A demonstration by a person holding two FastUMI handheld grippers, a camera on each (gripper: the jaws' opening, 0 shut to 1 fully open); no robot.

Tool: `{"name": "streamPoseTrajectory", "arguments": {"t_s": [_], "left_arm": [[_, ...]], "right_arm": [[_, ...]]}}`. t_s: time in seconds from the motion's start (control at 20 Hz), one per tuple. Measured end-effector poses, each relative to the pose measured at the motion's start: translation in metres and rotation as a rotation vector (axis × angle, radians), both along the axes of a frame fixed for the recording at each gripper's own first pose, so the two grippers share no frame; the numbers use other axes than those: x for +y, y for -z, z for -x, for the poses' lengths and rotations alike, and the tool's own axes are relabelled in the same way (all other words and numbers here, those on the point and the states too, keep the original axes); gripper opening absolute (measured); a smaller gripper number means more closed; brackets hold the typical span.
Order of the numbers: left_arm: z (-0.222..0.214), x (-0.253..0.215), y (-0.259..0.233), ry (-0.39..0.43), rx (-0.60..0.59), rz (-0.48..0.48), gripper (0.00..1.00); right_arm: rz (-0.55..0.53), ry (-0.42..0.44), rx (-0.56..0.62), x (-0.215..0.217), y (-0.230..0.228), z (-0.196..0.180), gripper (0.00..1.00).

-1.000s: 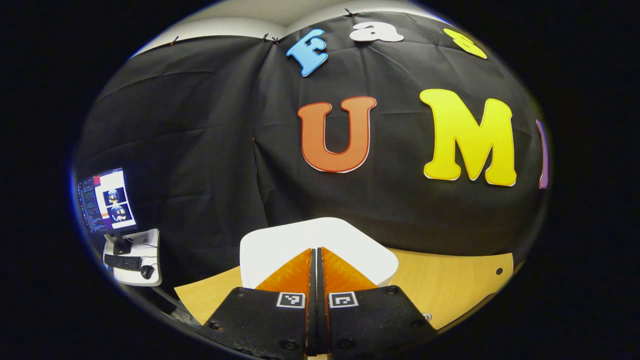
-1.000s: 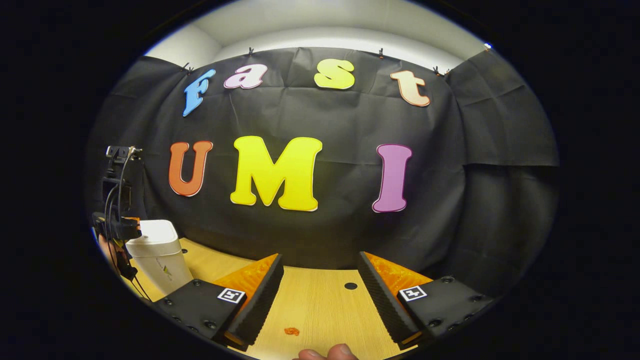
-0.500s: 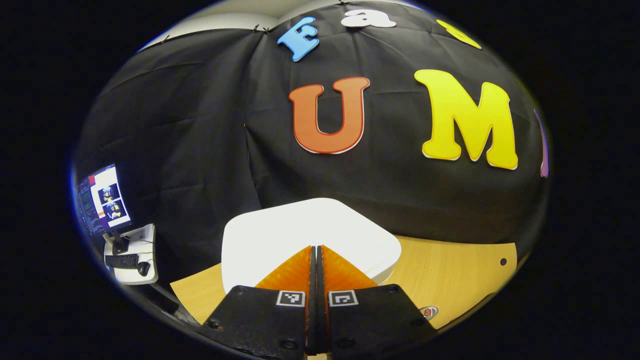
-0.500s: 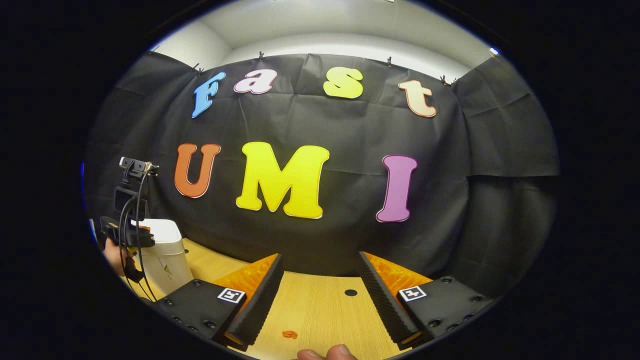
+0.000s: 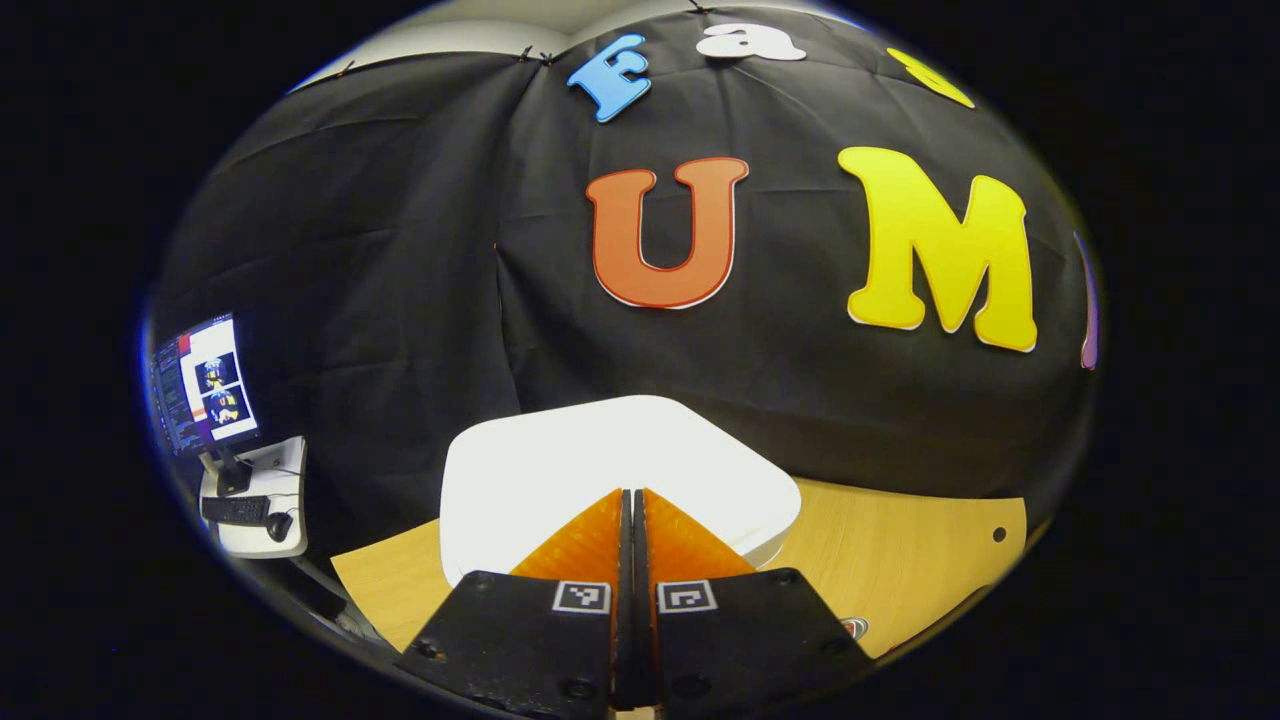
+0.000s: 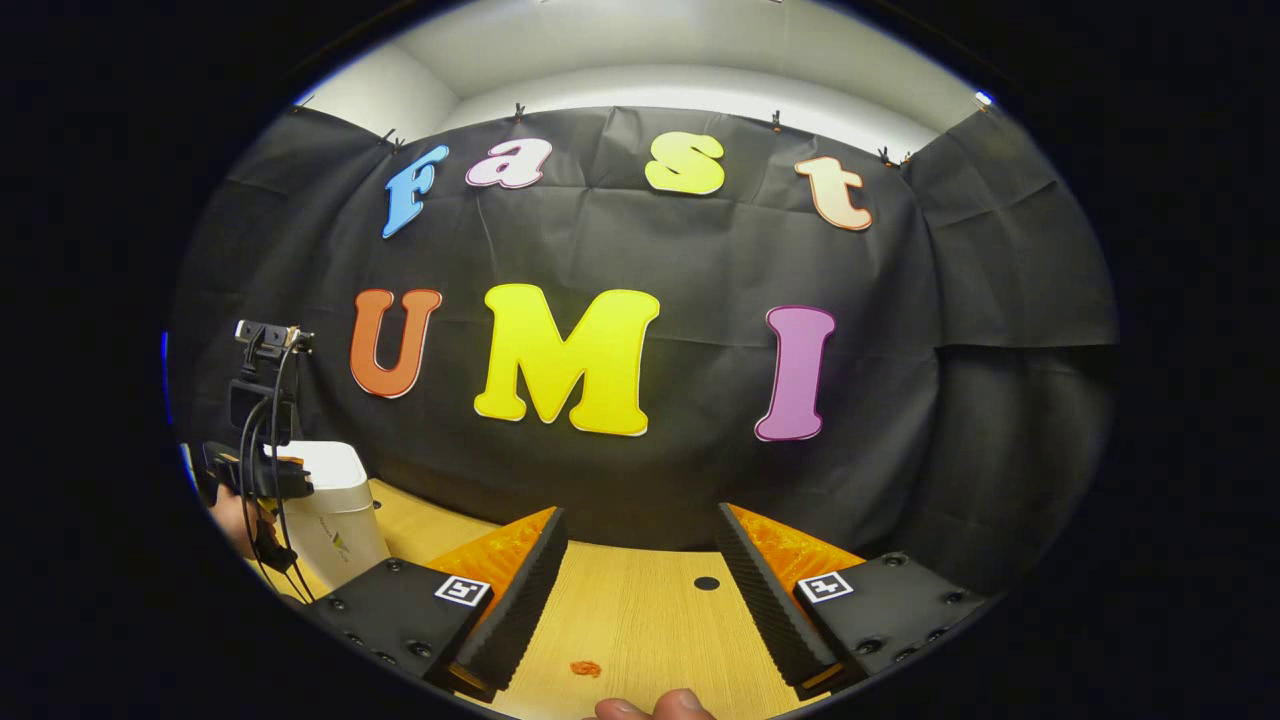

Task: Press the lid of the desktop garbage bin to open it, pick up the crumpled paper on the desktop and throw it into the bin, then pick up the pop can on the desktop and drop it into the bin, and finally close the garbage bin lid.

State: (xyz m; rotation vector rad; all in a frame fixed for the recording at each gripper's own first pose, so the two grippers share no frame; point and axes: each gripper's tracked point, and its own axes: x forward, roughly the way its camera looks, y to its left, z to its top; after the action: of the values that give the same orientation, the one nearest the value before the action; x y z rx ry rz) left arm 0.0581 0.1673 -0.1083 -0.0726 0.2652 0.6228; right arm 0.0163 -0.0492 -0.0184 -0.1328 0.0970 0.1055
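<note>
The white desktop bin's lid (image 5: 620, 455) lies flat and closed right under my left gripper (image 5: 632, 495), whose fingers are pressed together with nothing between them. Whether their tips touch the lid I cannot tell. A pop can's top (image 5: 853, 627) peeks out at the lower right edge of the left gripper view. In the right gripper view the white bin (image 6: 335, 505) stands at the far left with the left gripper (image 6: 280, 470) and a hand (image 6: 235, 520) over it. My right gripper (image 6: 640, 515) hovers open above the wooden table (image 6: 650, 620), holding nothing.
A small orange scrap (image 6: 585, 668) lies on the table between the right gripper's fingers, with a round hole (image 6: 706, 582) in the tabletop beyond. A fingertip (image 6: 655, 705) shows at the bottom edge. A monitor (image 5: 205, 385) and keyboard stand (image 5: 255, 500) sit off the table's left.
The left gripper came down closer to the bin lid, which now looks larger under its shut fingers; in the last half second it barely moved. The right gripper stayed open and drifted slightly.
</note>
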Motion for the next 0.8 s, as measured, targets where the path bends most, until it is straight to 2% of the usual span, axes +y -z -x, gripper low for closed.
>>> {"name": "streamPoseTrajectory", "arguments": {"t_s": [0.1, 0.35, 0.4, 0.55, 0.6, 0.65, 0.7, 0.8], "left_arm": [[0.005, 0.000, -0.025, 0.010, -0.045, -0.047, 0.03], [0.011, -0.016, -0.066, 0.073, -0.122, -0.065, 0.03], [0.012, -0.021, -0.073, 0.092, -0.134, -0.075, 0.03], [0.013, -0.046, -0.086, 0.186, -0.166, -0.072, 0.03], [0.017, -0.055, -0.091, 0.217, -0.178, -0.072, 0.07], [0.020, -0.065, -0.096, 0.249, -0.194, -0.071, 0.20], [0.022, -0.072, -0.100, 0.273, -0.211, -0.075, 0.39], [0.023, -0.089, -0.102, 0.337, -0.225, -0.069, 0.68]], "right_arm": [[-0.005, 0.004, -0.003, -0.001, -0.001, 0.001, 0.95], [-0.042, 0.008, -0.002, 0.002, -0.001, 0.003, 0.95], [-0.047, 0.002, -0.003, 0.005, 0.000, 0.004, 0.93], [-0.060, -0.007, 0.003, 0.007, 0.003, 0.005, 0.95], [-0.067, -0.010, 0.009, 0.008, 0.005, 0.004, 0.95], [-0.075, -0.013, 0.015, 0.008, 0.008, 0.004, 0.95], [-0.082, -0.013, 0.024, 0.008, 0.011, 0.003, 0.95], [-0.098, -0.013, 0.046, 0.007, 0.019, 0.002, 0.95]]}}
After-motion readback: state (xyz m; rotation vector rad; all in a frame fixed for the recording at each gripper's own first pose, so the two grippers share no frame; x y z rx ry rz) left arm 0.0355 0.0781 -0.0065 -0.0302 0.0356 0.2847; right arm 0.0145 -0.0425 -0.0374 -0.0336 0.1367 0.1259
